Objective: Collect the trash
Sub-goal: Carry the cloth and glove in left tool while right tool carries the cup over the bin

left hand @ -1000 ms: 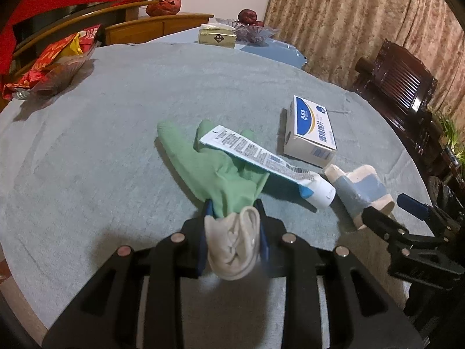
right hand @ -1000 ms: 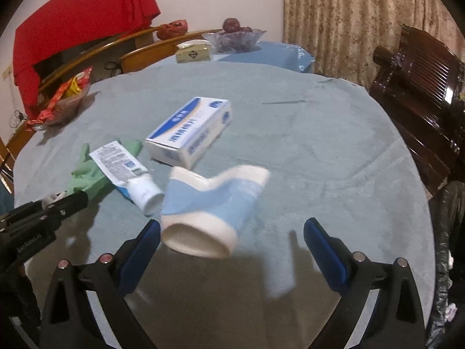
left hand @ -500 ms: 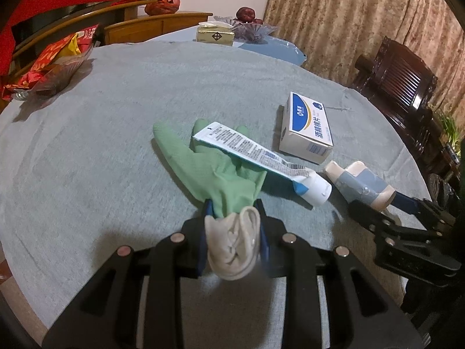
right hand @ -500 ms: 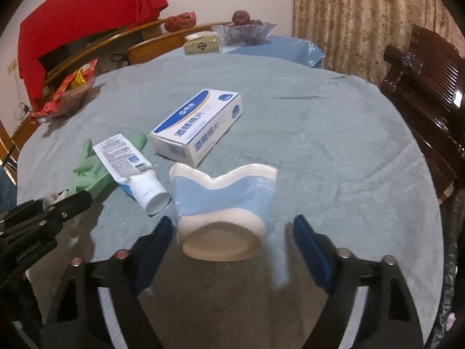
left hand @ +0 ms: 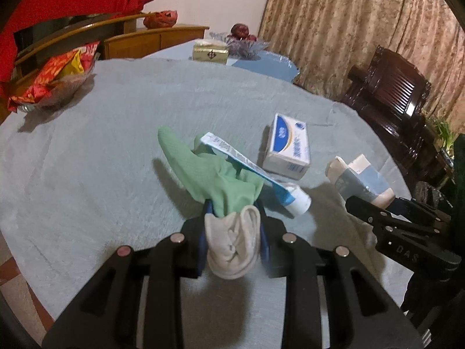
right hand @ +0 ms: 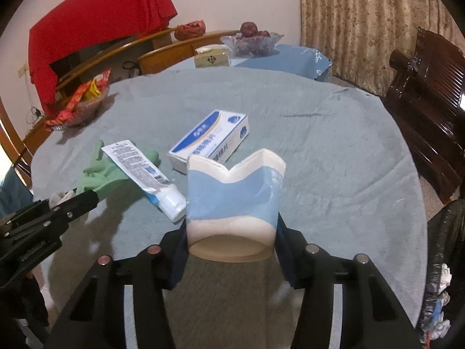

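Observation:
My left gripper (left hand: pixel 232 215) is shut on the white cuff of a green glove (left hand: pixel 215 177) and lifts it off the grey tablecloth (left hand: pixel 87 145). A white and blue tube (left hand: pixel 261 174) rests on the glove and tilts. My right gripper (right hand: pixel 229 232) is shut on a crushed blue and cream paper cup (right hand: pixel 235 195). The cup also shows in the left wrist view (left hand: pixel 360 177). The glove (right hand: pixel 101 174) and tube (right hand: pixel 145 174) show in the right wrist view. A white and blue carton (right hand: pixel 212 139) lies on the cloth behind the cup.
A bowl of red snack packets (left hand: pixel 52 81) stands at the table's far left. A gold box (left hand: pixel 210 52) and a fruit bowl (left hand: pixel 244 40) stand on a blue table behind. A dark wooden chair (right hand: pixel 430 101) is at the right. A black trash bag (right hand: pixel 444 276) hangs at the lower right.
My right gripper has closed on the paper cup, which it straddled open before. My left gripper has raised the glove, tilting the tube.

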Available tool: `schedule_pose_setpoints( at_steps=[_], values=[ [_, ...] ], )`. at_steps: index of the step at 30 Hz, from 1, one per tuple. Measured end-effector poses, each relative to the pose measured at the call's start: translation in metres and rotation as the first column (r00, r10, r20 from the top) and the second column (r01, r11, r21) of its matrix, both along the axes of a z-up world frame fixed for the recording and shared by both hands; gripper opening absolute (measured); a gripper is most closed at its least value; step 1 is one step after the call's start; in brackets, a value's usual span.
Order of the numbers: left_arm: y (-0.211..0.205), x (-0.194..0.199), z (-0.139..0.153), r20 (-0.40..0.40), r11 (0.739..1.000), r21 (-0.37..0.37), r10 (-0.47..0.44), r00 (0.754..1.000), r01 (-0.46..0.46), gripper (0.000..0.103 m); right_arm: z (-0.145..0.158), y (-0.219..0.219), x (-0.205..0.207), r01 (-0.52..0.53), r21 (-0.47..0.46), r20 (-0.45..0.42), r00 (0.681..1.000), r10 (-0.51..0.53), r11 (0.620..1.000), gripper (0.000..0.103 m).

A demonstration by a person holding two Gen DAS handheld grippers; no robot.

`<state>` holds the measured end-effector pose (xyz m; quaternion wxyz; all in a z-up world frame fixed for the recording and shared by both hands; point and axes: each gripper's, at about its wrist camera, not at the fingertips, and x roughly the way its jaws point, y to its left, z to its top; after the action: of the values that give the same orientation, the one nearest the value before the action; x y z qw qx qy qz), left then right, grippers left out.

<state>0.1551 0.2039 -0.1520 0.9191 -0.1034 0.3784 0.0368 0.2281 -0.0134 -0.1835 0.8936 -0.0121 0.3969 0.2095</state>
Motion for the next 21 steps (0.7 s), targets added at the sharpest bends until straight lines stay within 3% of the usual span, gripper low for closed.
schedule_pose_setpoints(
  at_steps=[13, 21],
  values=[
    [-0.031, -0.015, 0.050, 0.100, 0.998, -0.001, -0.057, 0.993, 0.057, 0.027, 0.041, -0.027, -0.018, 0.022, 0.041, 0.058, 0.998, -0.025, 0.999, 0.052],
    [-0.053, -0.016, 0.067, 0.121, 0.996, 0.007, -0.089, 0.989, 0.089, 0.027, 0.061, -0.047, -0.030, 0.050, 0.053, 0.090, 0.995, -0.054, 0.997, 0.052]
  ],
)
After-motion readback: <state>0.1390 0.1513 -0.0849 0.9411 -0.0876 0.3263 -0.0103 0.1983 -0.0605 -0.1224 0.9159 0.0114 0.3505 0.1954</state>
